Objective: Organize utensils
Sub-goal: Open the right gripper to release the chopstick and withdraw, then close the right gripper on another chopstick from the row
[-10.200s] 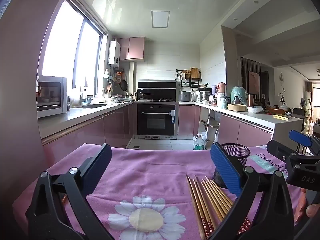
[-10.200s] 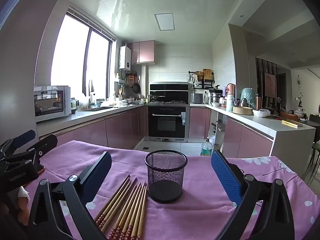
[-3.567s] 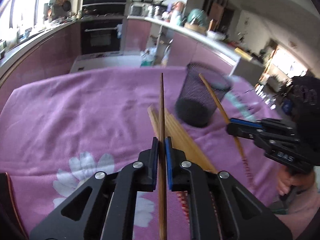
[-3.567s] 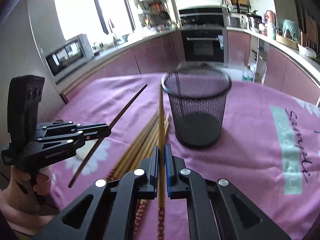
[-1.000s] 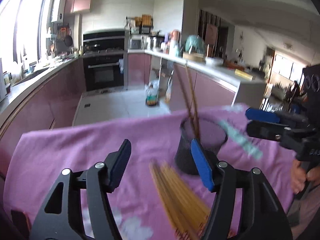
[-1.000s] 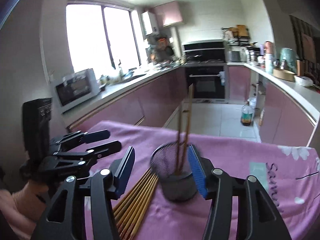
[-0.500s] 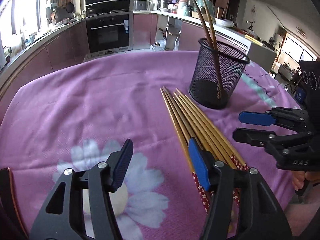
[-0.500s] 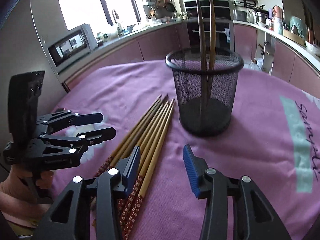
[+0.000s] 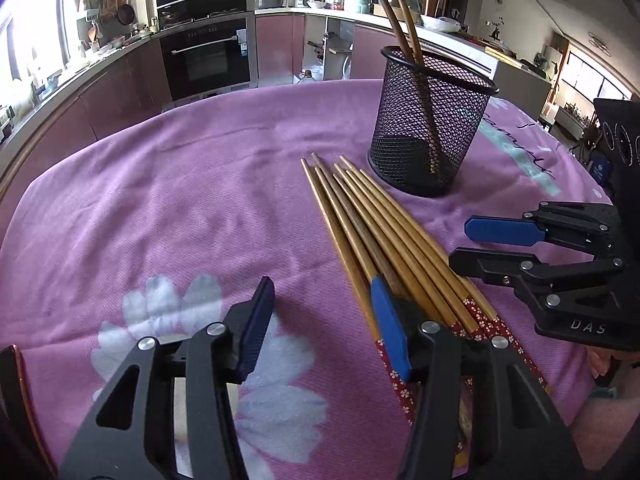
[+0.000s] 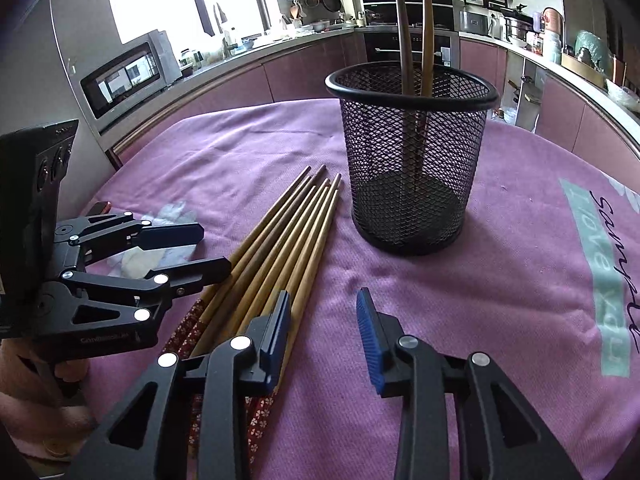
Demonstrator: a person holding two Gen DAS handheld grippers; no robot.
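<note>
Several wooden chopsticks (image 9: 376,220) with red patterned ends lie side by side on the purple tablecloth (image 9: 168,200); they also show in the right wrist view (image 10: 280,240). A black mesh holder (image 9: 432,120) stands upright behind them with two chopsticks (image 10: 412,20) in it. My left gripper (image 9: 324,320) is open and empty, low over the left side of the bundle's patterned ends. My right gripper (image 10: 324,328) is open and empty, low at the bundle's right side. Each gripper shows in the other's view, the right (image 9: 480,244) and the left (image 10: 200,248).
The cloth has a white flower print (image 9: 192,320) and a teal band with writing (image 10: 608,264). Behind the table is a kitchen with purple cabinets, an oven (image 9: 208,56), a microwave (image 10: 124,76) and cluttered counters.
Both grippers have come down and forward toward the patterned ends of the lying chopsticks. Two chopsticks stand in the holder, which held none 10 seconds ago.
</note>
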